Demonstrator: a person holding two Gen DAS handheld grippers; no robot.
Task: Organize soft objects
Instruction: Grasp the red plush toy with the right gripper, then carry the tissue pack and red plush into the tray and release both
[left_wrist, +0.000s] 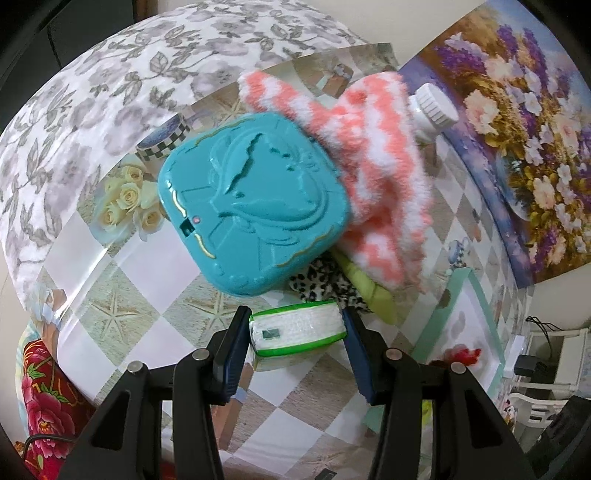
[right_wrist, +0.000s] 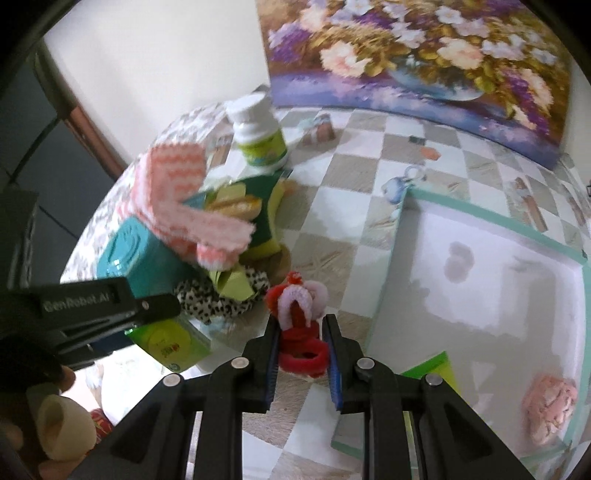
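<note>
red and pink fuzzy pipe-cleaner toy (right_wrist: 301, 325) sits clamped in the right gripper (right_wrist: 301, 360); the left gripper (left_wrist: 295, 332) grips a green-edged white tissue pack (left_wrist: 297, 328) beside a teal plastic case (left_wrist: 255, 203) and a striped fuzzy sock (left_wrist: 373, 177).

1. Both views are evenly and softly lit; no light source is seen, and no hard shadows are cast on the worktop (left_wrist: 122, 291).
2. Strong fisheye bending is shown in both views: straight edges are curved, and the corners are cut off by a dark round rim.
3. A pale sheen is seen on the glossy worktop cover at the left of the left wrist view.
4. In the right wrist view, the pink striped sock (right_wrist: 177, 206) is smeared by motion blur, and the white tray (right_wrist: 491, 266) is broken into blocky patches.
5. The teal case (left_wrist: 255, 203) is rendered fairly sharp, with small glints.
</note>
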